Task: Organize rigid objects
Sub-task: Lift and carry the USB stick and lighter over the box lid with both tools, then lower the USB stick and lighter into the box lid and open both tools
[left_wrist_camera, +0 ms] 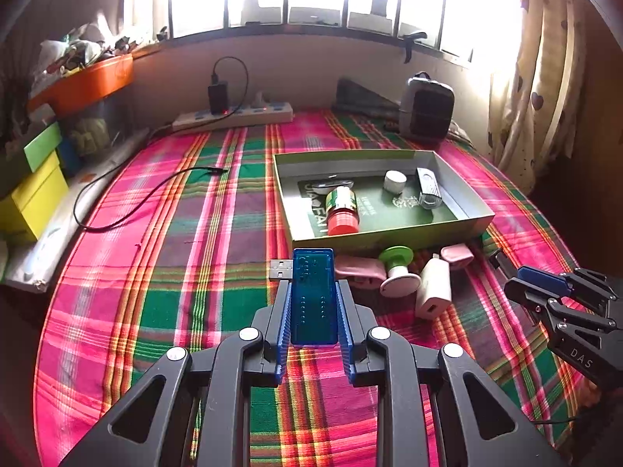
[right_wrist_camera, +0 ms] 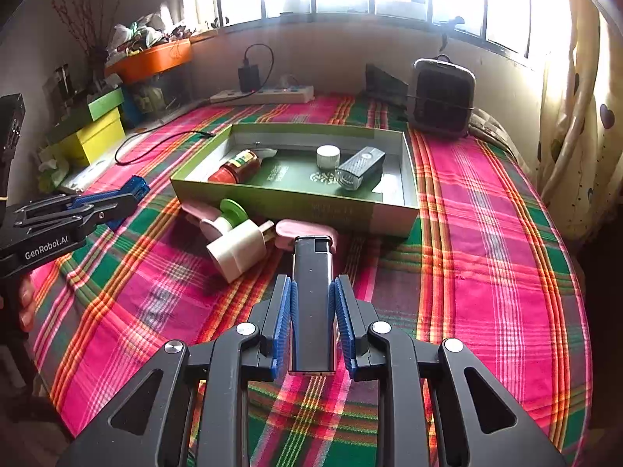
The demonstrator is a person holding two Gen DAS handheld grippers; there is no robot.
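My left gripper [left_wrist_camera: 314, 286] is shut on a translucent blue USB device [left_wrist_camera: 314, 295], whose metal plug sticks out to the left, above the plaid cloth. My right gripper [right_wrist_camera: 312, 284] is shut on a black lighter [right_wrist_camera: 313, 303], held lengthwise between the blue pads. A green shallow box [left_wrist_camera: 389, 233] [right_wrist_camera: 296, 206] lies ahead with a red-capped jar [left_wrist_camera: 342, 206] [right_wrist_camera: 237, 167], a white cap [left_wrist_camera: 395, 181] [right_wrist_camera: 328, 155] and a dark rectangular device [right_wrist_camera: 360, 167] inside. In front of the box lie a white charger plug [left_wrist_camera: 434, 290] [right_wrist_camera: 237, 249], a green-and-white spool [left_wrist_camera: 397, 268] [right_wrist_camera: 229, 214] and pink items [left_wrist_camera: 356, 268] [right_wrist_camera: 307, 229].
A power strip [left_wrist_camera: 233, 114] with a charger sits at the back wall, a black cable [left_wrist_camera: 136, 198] trails over the cloth. A dark heater-like box [right_wrist_camera: 444, 97] stands at the back right. Yellow and green boxes [left_wrist_camera: 35, 190] and an orange tub [left_wrist_camera: 85, 81] crowd the left. A curtain hangs right.
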